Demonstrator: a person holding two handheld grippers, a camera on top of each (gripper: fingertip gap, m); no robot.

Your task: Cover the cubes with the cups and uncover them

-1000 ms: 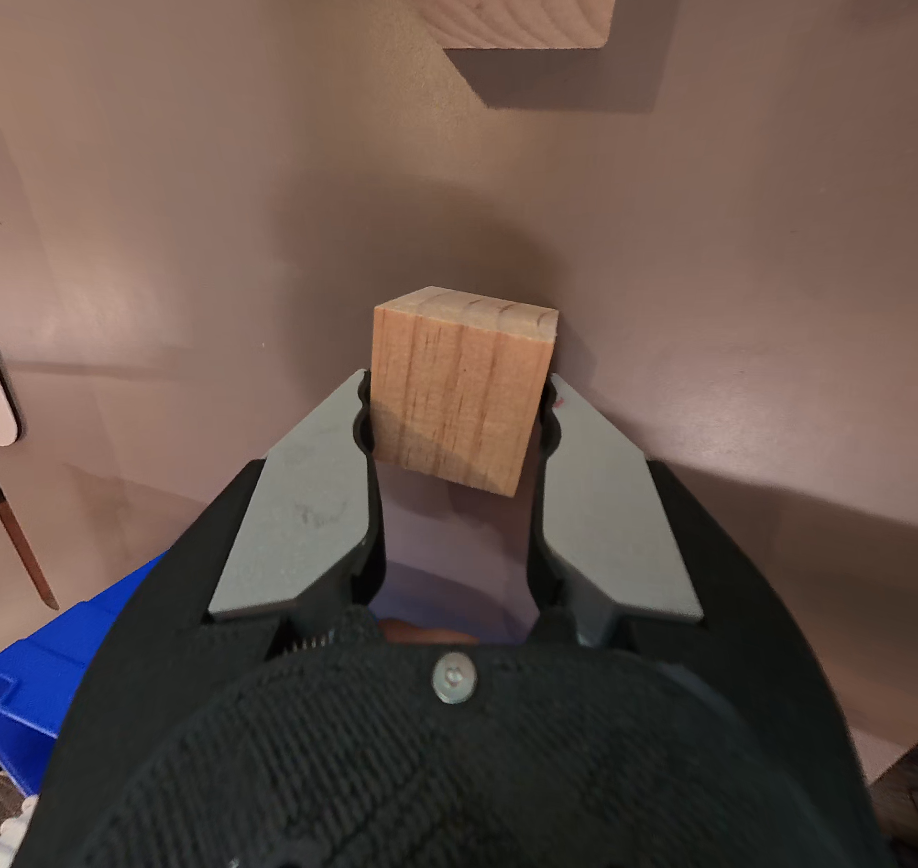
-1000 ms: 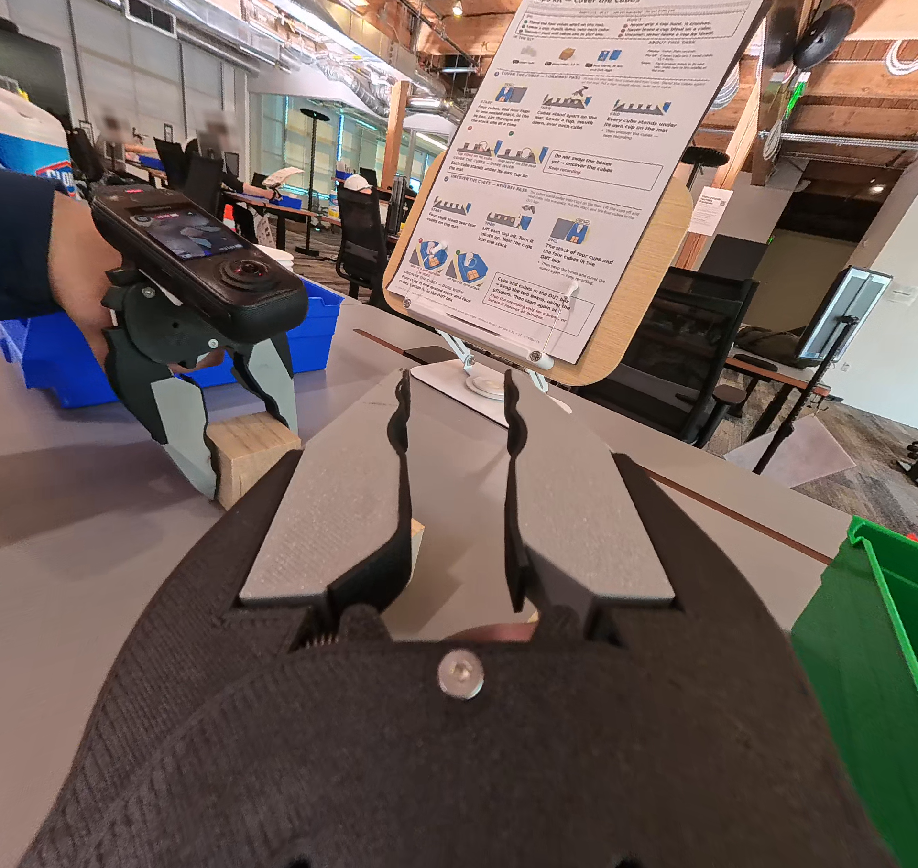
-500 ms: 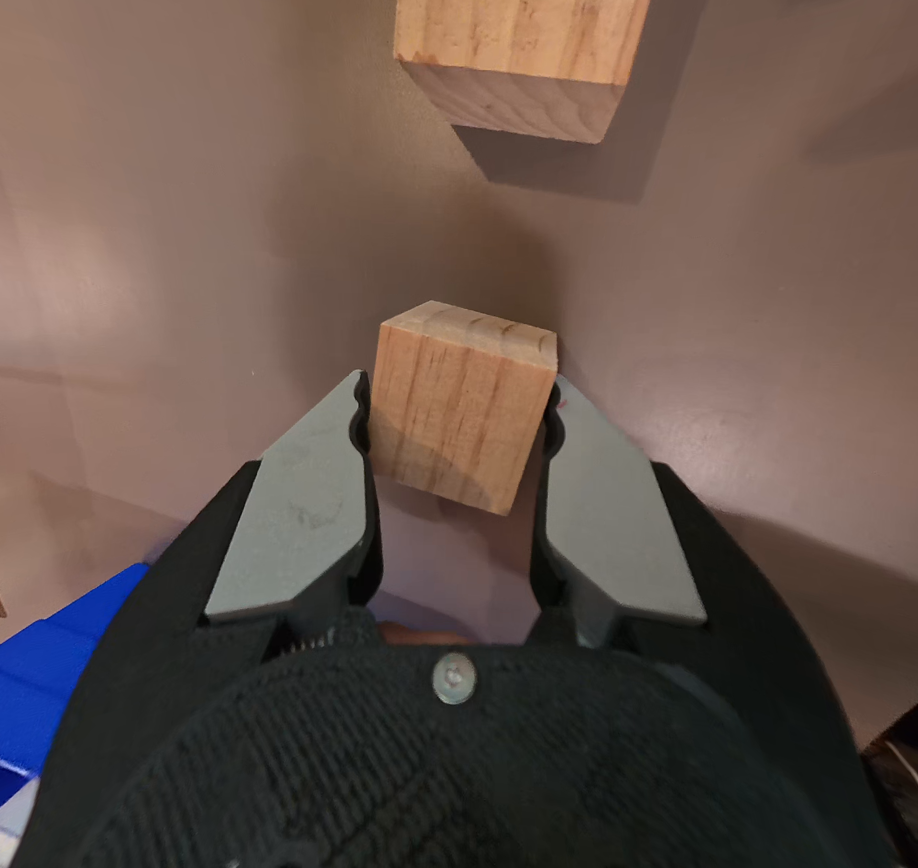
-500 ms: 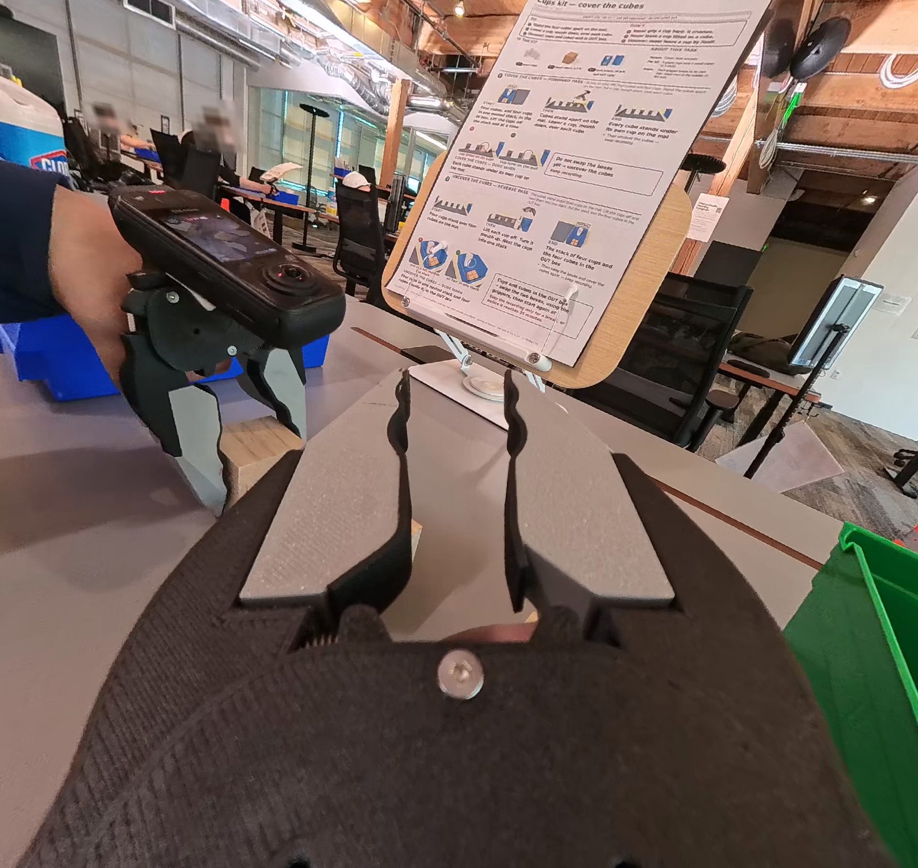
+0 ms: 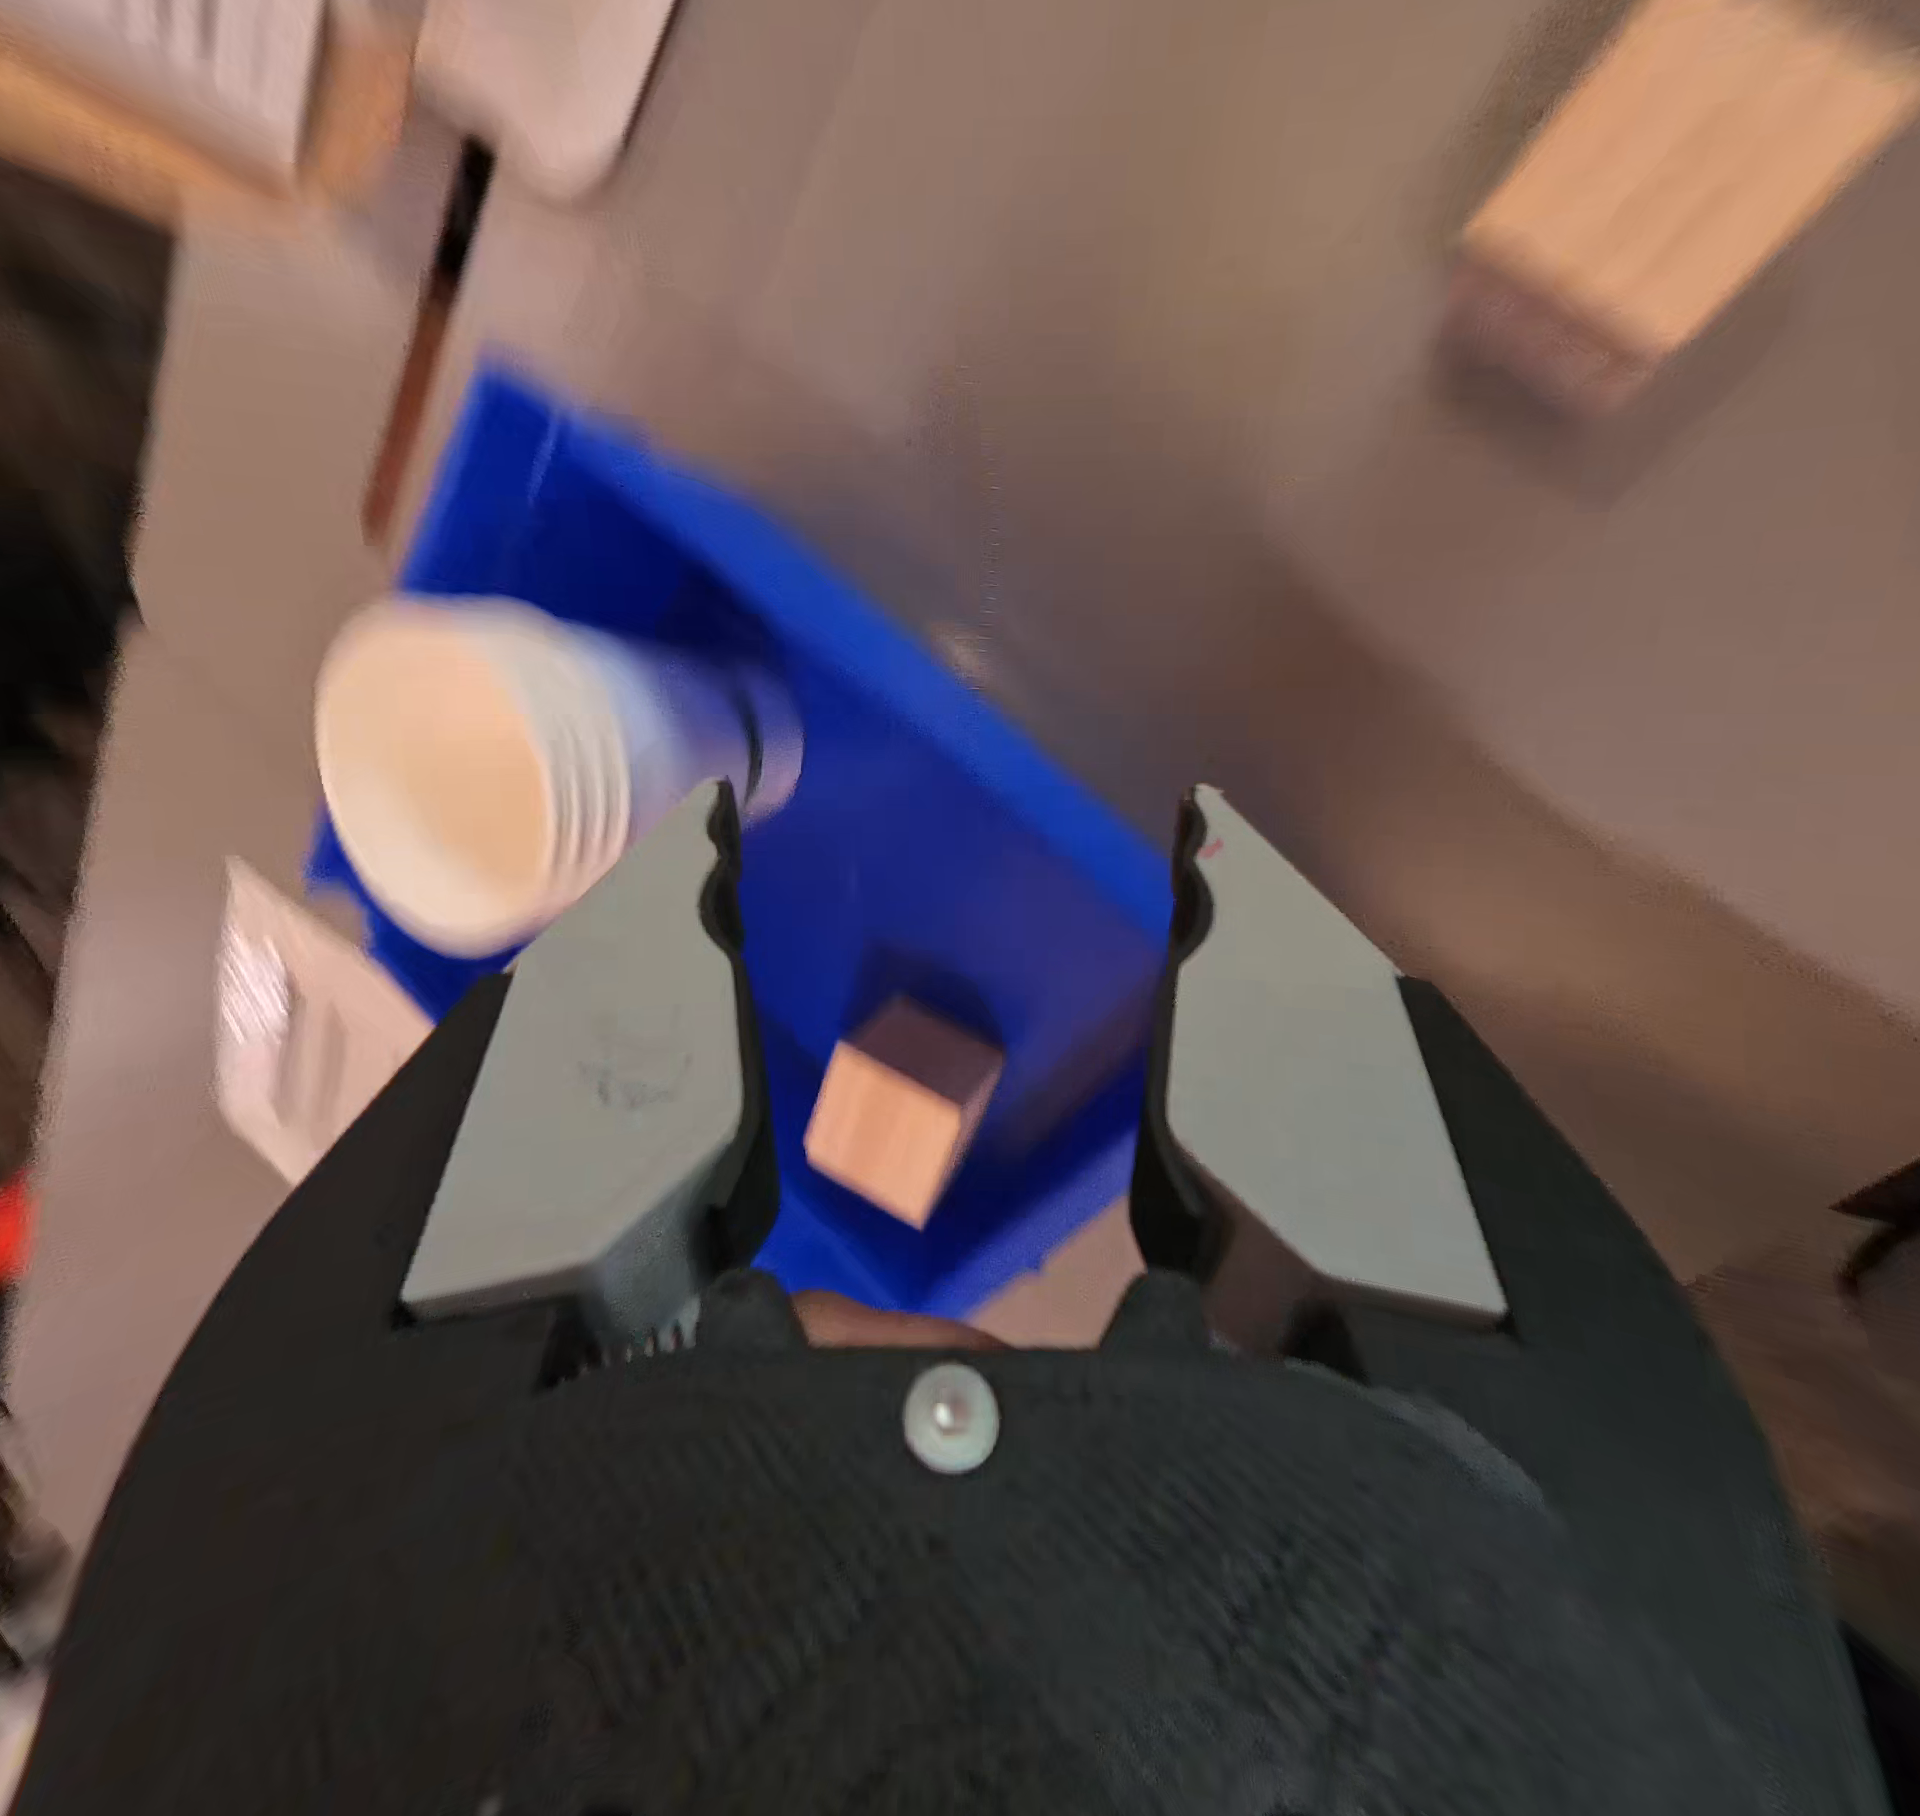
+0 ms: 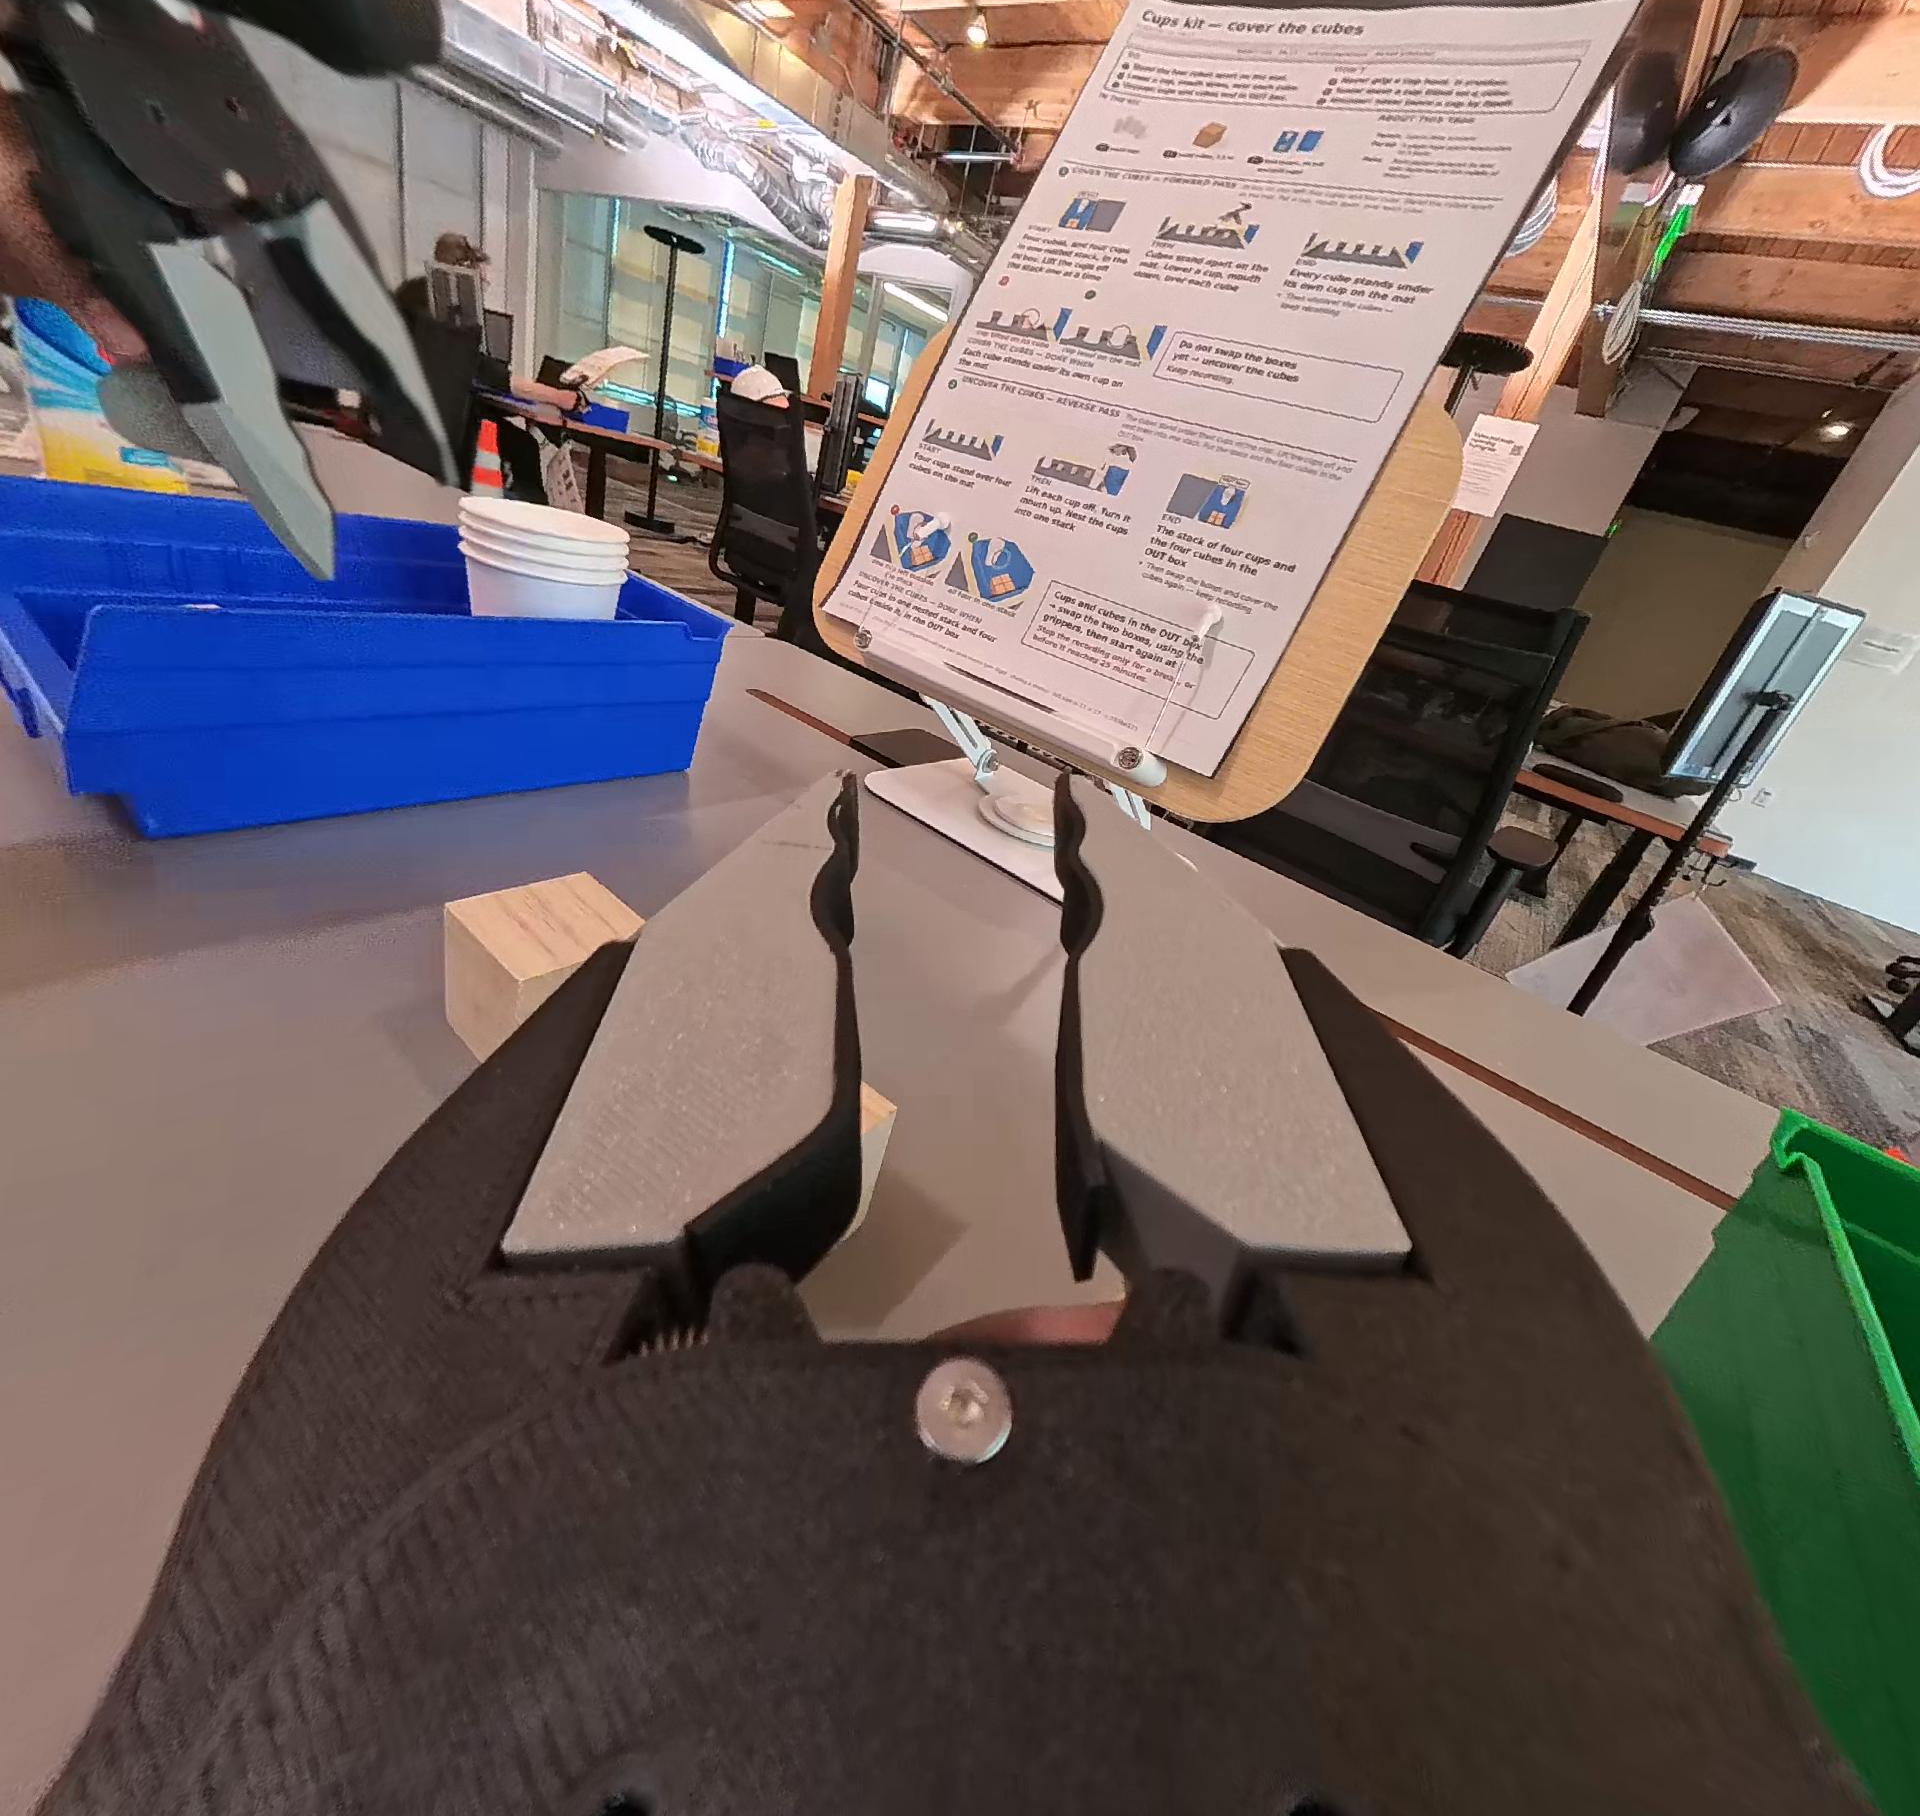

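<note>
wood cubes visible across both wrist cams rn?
3, possibly more hidden. One in the blue bin: cube. One on the grey table left of the right gripper: cube. Another peeks from behind its left finger.

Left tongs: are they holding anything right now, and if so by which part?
Nothing is held. The left tongs stand wide open above the blue bin; the right tongs are empty too.
</note>
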